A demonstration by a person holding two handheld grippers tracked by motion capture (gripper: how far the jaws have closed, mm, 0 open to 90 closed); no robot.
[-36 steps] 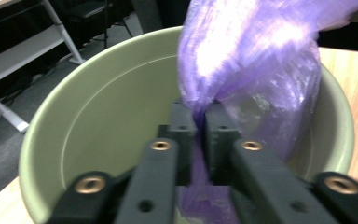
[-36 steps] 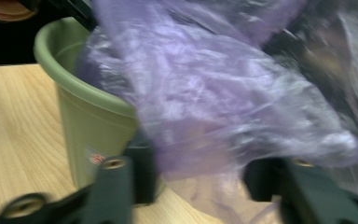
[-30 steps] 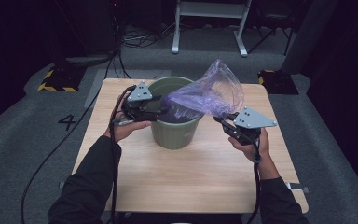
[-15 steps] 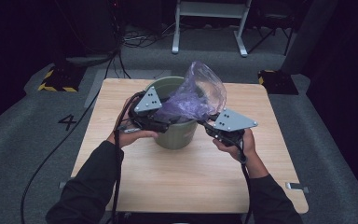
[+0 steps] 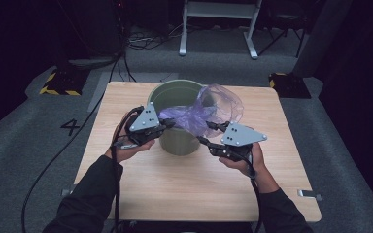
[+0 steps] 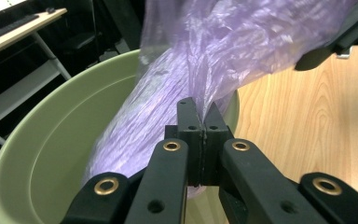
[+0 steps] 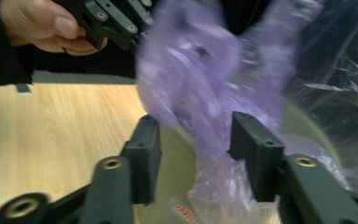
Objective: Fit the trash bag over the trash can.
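A light green bucket (image 5: 177,141) stands on the wooden table (image 5: 141,194), with a thin purple plastic bag (image 5: 218,104) bunched over its near rim and ballooning to the right. My left gripper (image 5: 167,124) has just closed, and its jaws are shut on a twisted strand of the bag (image 6: 242,42) above the bucket's rim (image 6: 51,135). My right gripper (image 5: 206,133) is at the bucket's right side. Its jaws (image 7: 198,135) have just been opening and stand apart, with bag film (image 7: 191,70) hanging loose between them, unpinched.
Behind the table a white metal frame (image 5: 218,24) stands on the grey carpet. Yellow-and-black striped bases sit at the back left (image 5: 58,82) and back right (image 5: 286,82). A black cable (image 5: 53,165) trails off the table's left side. The table's near half is bare wood.
The left gripper has shut on the bag at the bucket's near rim. The right gripper has let go and opened. The bag, held up high before, now sags over the bucket.
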